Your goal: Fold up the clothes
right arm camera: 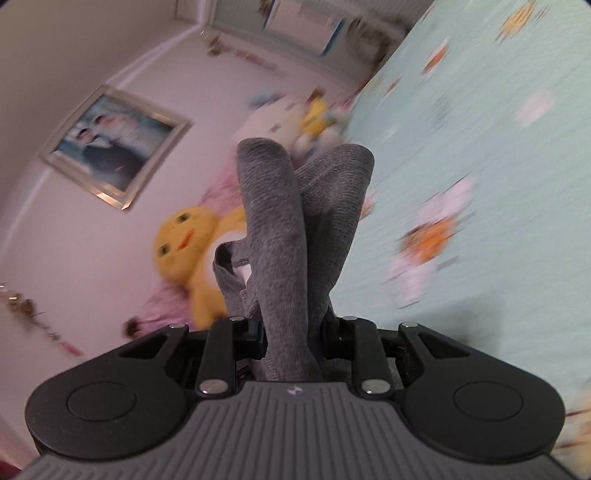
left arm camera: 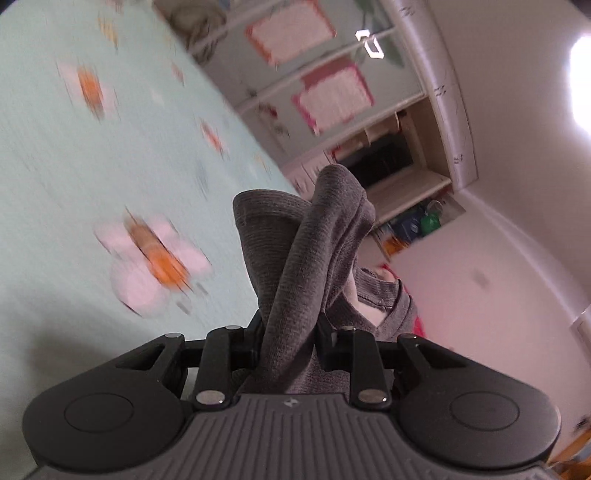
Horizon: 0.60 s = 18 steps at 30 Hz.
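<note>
Mint-green bedding [left arm camera: 92, 166] with orange-and-white flowers fills one side of both wrist views, streaked with blur, and right up close it's all grey knit. Nearest the lens, the left gripper [left arm camera: 290, 332] is clamped on a bunched fold of the grey sweater [left arm camera: 295, 240], the cloth standing up between its jaws like a stubby column. Same story on the other side: the right gripper [right arm camera: 293, 328] is pinched tight on its own gathered wad of that sweater (the V-shaped neckline shows just beside each grip). So the garment hangs between the two hands, off the bed, held at two points, most likely near the shoulders so it can drape straight before a fold. Further out on the right, a yellow plush toy [right arm camera: 184, 243] sits against pink fabric, a framed picture [right arm camera: 114, 147] on the wall behind. Beyond the left, open shelves [left arm camera: 399, 158] and papers [left arm camera: 291, 29] pinned above.
</note>
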Each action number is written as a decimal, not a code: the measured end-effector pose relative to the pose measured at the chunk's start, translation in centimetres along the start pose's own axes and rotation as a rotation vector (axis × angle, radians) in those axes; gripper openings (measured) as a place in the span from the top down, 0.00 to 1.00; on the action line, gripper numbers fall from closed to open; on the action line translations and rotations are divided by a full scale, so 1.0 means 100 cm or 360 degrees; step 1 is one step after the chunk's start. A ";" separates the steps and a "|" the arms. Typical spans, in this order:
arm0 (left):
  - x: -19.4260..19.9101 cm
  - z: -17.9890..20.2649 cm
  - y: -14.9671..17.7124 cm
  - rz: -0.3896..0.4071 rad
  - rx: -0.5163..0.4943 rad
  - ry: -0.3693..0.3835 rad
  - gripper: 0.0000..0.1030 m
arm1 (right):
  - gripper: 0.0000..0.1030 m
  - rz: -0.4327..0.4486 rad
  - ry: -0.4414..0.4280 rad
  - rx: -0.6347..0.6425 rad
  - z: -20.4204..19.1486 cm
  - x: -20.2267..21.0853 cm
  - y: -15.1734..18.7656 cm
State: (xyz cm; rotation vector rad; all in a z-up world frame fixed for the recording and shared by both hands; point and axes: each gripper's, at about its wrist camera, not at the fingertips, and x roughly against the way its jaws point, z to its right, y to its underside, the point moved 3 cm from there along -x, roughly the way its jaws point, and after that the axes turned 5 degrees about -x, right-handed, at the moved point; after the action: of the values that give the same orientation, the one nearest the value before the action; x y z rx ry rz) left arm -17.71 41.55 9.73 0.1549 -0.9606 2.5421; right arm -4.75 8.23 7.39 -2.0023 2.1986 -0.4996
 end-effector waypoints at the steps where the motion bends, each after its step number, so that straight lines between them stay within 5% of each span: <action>1: 0.021 -0.004 -0.011 0.0015 -0.0022 -0.0057 0.73 | 0.75 -0.0043 -0.0042 -0.0060 -0.003 -0.021 0.007; 6: 0.103 -0.033 -0.061 0.0014 -0.0116 -0.0397 0.73 | 0.76 -0.0235 -0.0180 -0.0352 -0.009 -0.129 0.037; 10: 0.119 -0.086 -0.090 -0.0079 -0.0057 -0.0653 0.73 | 0.76 -0.0326 -0.0100 -0.0562 0.013 -0.206 0.060; 14: 0.109 -0.164 -0.098 -0.0189 0.0080 -0.0848 0.72 | 0.76 -0.0372 0.0115 -0.0547 0.045 -0.270 0.069; 18: 0.099 -0.241 -0.082 -0.0174 0.0328 -0.0828 0.56 | 0.73 -0.0381 0.0333 -0.0376 0.073 -0.301 0.064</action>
State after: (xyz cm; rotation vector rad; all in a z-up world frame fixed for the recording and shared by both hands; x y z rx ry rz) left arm -22.26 66.23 -1.02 0.9386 -0.8277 2.5386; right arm -5.07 37.21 -5.37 -2.4599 2.2367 -0.5181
